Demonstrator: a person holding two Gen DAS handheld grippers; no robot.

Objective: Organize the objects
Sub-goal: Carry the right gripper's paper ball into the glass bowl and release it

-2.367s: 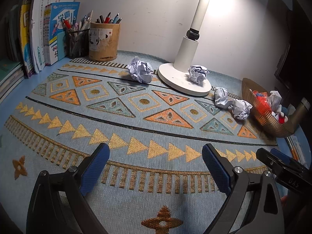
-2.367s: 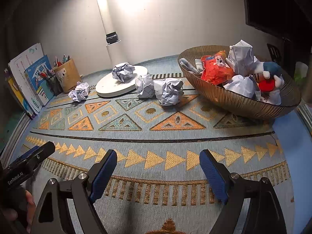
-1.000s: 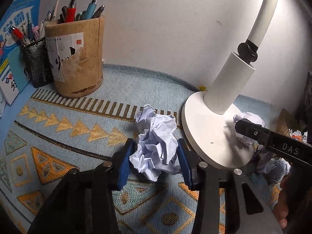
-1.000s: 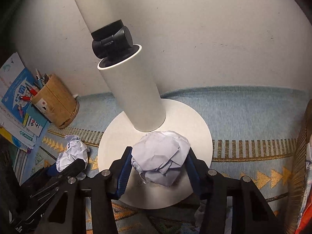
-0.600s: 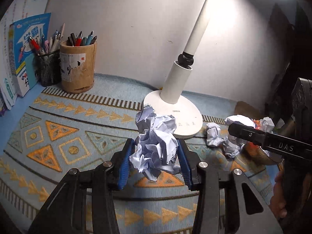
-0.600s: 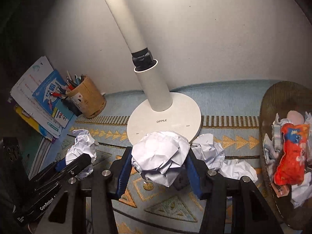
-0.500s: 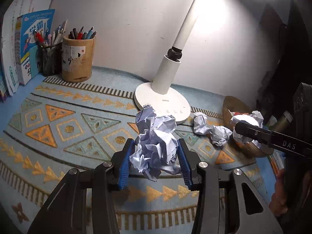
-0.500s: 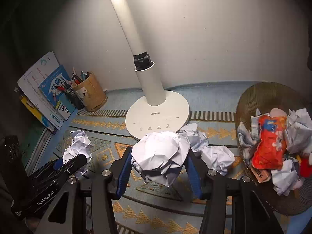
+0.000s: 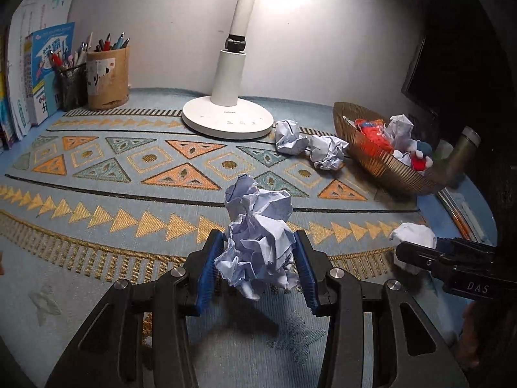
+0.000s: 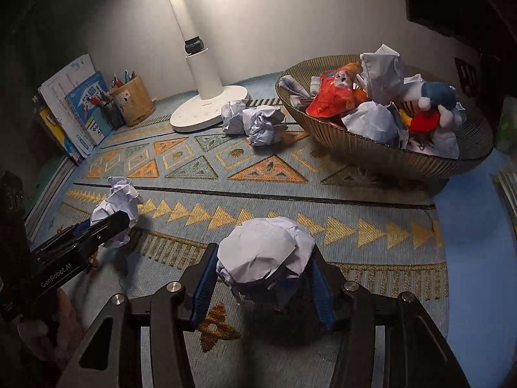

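My left gripper [image 9: 257, 270] is shut on a crumpled paper ball [image 9: 258, 236], held above the patterned mat. My right gripper [image 10: 263, 286] is shut on another crumpled paper ball [image 10: 265, 255], also above the mat. Each gripper shows in the other's view, at the right edge of the left wrist view [image 9: 416, 252] and at the left of the right wrist view [image 10: 110, 223]. Two more paper balls [image 9: 307, 144] lie by the lamp base. The brown ribbed bowl [image 10: 371, 148] at the right holds paper balls and soft toys.
A white desk lamp [image 9: 227, 114] stands at the back middle. A pen cup [image 9: 108, 79], a mesh holder and books [image 9: 38, 74] stand at the back left. A dark bottle [image 9: 458, 158] stands behind the bowl. The blue table edge [image 10: 468, 226] shows right of the mat.
Both grippers closed on paper balls by the lamp, lifted them and drew back toward the front of the mat. The bowl now lies ahead to the right.
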